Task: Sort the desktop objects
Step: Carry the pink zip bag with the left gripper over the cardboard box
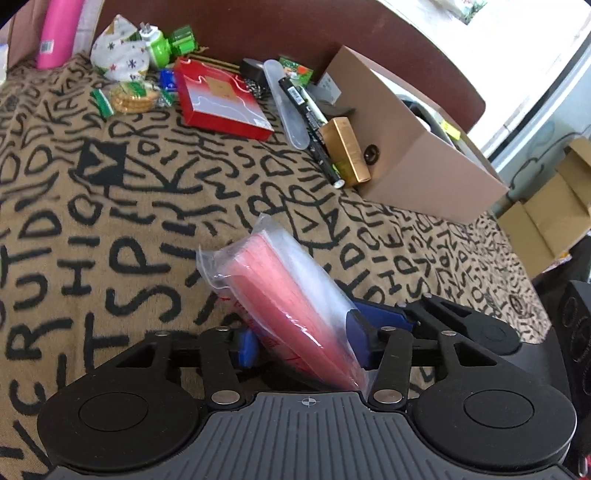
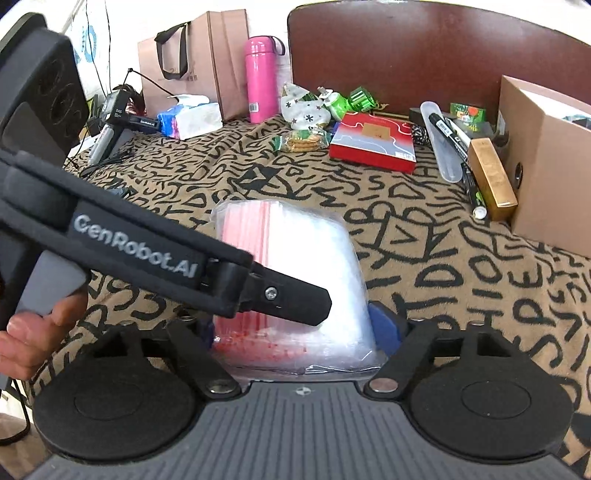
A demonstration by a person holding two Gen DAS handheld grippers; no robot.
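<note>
Zip-bag pack (image 1: 291, 306), clear plastic with red strips, sits lowest-centre in both views, tilted, between both pairs of blue pads. Left gripper (image 1: 303, 339): pads on either side of the pack, touching it; looks gripped. Right gripper (image 2: 299, 332): right pad against the pack's edge, left pad hidden behind the other tool's black finger, so can't tell if it's clamped. Pack lies over patterned tan-and-black cloth (image 1: 110, 229).

Mid-frame cloth is bare and open, wide free lane toward the clutter. Far band: red flat box (image 1: 221, 96) centre, biscuit packet (image 1: 133, 98) left of it, star-print pouch (image 1: 120, 50) and green toy (image 1: 166, 44) behind. Right of the box: clear case (image 1: 288, 107), black marker (image 1: 310, 122), gold box (image 1: 345, 149) touching the cardboard box (image 1: 424, 173), which blocks the right side. Dark red chair back (image 1: 258, 26) closes the far edge.

Right view only: a hand (image 2: 33, 339) lower left on the left tool's grey handle, paper bag (image 2: 207, 59), tissue pack (image 2: 188, 118), black device with cables upper left. Pink flask (image 2: 260, 77) stands whole there; left view crops it at the upper left corner. Left view only: open cartons (image 1: 546, 206) past the right edge.
</note>
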